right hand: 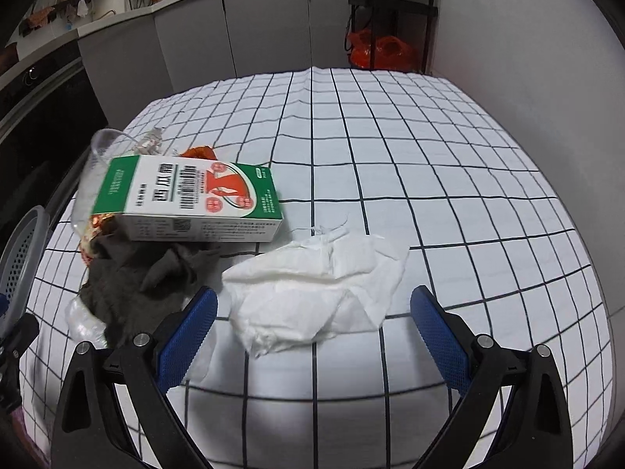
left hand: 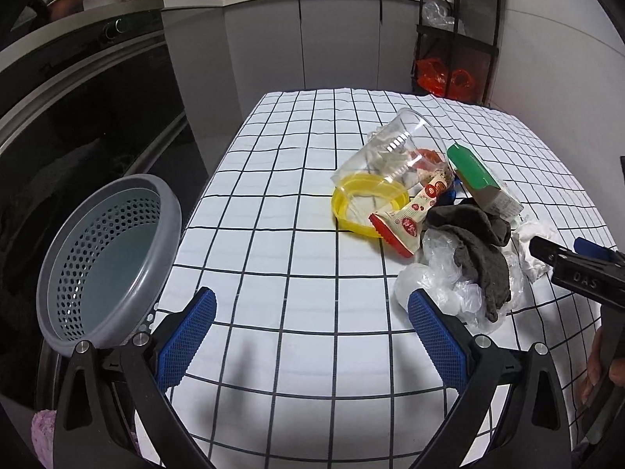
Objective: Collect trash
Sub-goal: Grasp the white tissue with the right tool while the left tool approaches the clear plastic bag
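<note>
Trash lies piled on the checked tablecloth (left hand: 293, 203): a clear plastic cup (left hand: 390, 156) on its side, a yellow lid (left hand: 367, 203), a red-and-cream wrapper (left hand: 410, 219), a green-and-white carton (right hand: 191, 199), a dark grey rag (left hand: 476, 250), clear plastic film (left hand: 441, 285) and a crumpled white tissue (right hand: 316, 297). My left gripper (left hand: 312, 344) is open over bare cloth, left of the pile. My right gripper (right hand: 312, 336) is open, its fingers on either side of the tissue's near edge, nothing held. A grey perforated basket (left hand: 105, 262) stands tilted at the table's left edge.
A dark oven front (left hand: 78, 117) lies left of the table. Grey cabinets (left hand: 304, 43) run behind it, and a black shelf rack (left hand: 457, 39) with orange bags stands at the back right. A white wall (right hand: 527, 58) borders the right side.
</note>
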{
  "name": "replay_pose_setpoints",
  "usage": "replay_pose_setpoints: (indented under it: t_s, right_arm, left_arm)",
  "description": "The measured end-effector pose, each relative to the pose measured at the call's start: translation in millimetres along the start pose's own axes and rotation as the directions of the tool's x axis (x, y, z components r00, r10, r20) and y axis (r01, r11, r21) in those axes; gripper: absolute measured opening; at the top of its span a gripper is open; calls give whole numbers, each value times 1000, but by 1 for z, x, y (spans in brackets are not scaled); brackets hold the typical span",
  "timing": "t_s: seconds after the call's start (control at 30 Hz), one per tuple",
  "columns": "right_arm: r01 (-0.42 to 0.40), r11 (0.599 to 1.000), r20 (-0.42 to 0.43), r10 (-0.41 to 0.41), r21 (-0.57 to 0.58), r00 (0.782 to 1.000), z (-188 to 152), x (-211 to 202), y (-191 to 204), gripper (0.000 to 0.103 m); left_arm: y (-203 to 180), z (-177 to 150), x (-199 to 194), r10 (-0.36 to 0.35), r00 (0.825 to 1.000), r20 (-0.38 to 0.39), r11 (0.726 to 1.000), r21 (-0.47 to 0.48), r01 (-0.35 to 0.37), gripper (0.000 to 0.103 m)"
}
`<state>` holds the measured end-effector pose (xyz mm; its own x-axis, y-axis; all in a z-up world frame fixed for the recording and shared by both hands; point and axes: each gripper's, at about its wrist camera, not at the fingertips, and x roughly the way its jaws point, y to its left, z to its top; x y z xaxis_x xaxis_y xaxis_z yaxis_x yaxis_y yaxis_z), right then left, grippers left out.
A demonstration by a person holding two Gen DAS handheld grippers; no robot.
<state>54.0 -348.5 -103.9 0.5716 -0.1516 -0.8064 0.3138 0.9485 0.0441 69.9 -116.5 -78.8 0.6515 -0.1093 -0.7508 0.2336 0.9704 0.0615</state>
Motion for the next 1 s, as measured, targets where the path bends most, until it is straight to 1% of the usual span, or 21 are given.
replay_pose_setpoints:
  t_s: [0.1,0.2,0.27,0.3,0.33,0.37,0.4,0.43,0.5,0.53,0.57,0.6,0.7,0.83,0.93,1.0]
  right_arm:
    - [-2,1000,-22,1,-4,1000,0,10,-2,94]
    - [5,999,-31,-6,-34,999,1,15,2,94]
    - [-9,999,-25,8,-44,1000,2,15,4,90]
    - [-15,999,-26,14,-49,1000,3,15,5,83]
    - [-23,998,-32,22,-54,999,3,16,6,78]
    - [-34,998,-42,32,-57,999,5,19,6,67]
    - [-46,997,-53,43,-59,998,7,23,7,61]
    - [-46,997,-50,43,-67,998,8,23,8,59]
    - [-52,995,-47,48,-84,998,8,23,9,38]
    - [-63,995,-45,59,-84,997,7,22,8,31]
    - [-73,994,-45,70,-78,997,6,21,6,22]
    - [-85,994,-44,82,-66,996,5,20,2,19]
    - [-115,993,-41,113,-36,993,1,15,-10,16]
    - [-138,990,-18,138,5,990,-1,7,-26,15]
    - [-165,985,-1,165,42,986,1,2,-38,15]
    - [-176,983,8,176,52,984,-2,-3,-40,15]
  left_arm:
    - [-5,-1,2,7,1000,-6,1000,3,-7,97]
    - [-10,-1,4,7,1000,-15,1000,-1,-7,97]
    - [-13,-1,4,5,1000,-17,1000,-7,-5,97]
    - [-15,0,4,4,1000,-16,1000,-11,-4,97]
    - [-16,0,3,3,1000,-16,1000,-14,-3,97]
    - [-18,0,3,4,1000,-16,1000,-17,-4,97]
    - [-20,0,3,6,1000,-14,1000,-20,-6,97]
    - [-21,1,2,8,1000,-12,1000,-22,-9,97]
    - [-24,1,2,11,1000,-8,1000,-26,-11,97]
    - [-25,1,2,10,1000,-6,1000,-27,-11,97]
    - [-26,2,2,12,1000,-6,1000,-26,-12,97]
    - [-28,3,3,14,1000,-7,1000,-26,-14,97]
    - [-27,11,5,18,1000,-1,999,-30,-18,97]
    - [-26,21,8,30,999,19,999,-28,-30,97]
    - [-27,16,11,24,1000,9,999,-28,-24,97]
    - [-31,9,15,6,1000,-7,999,-31,-7,97]
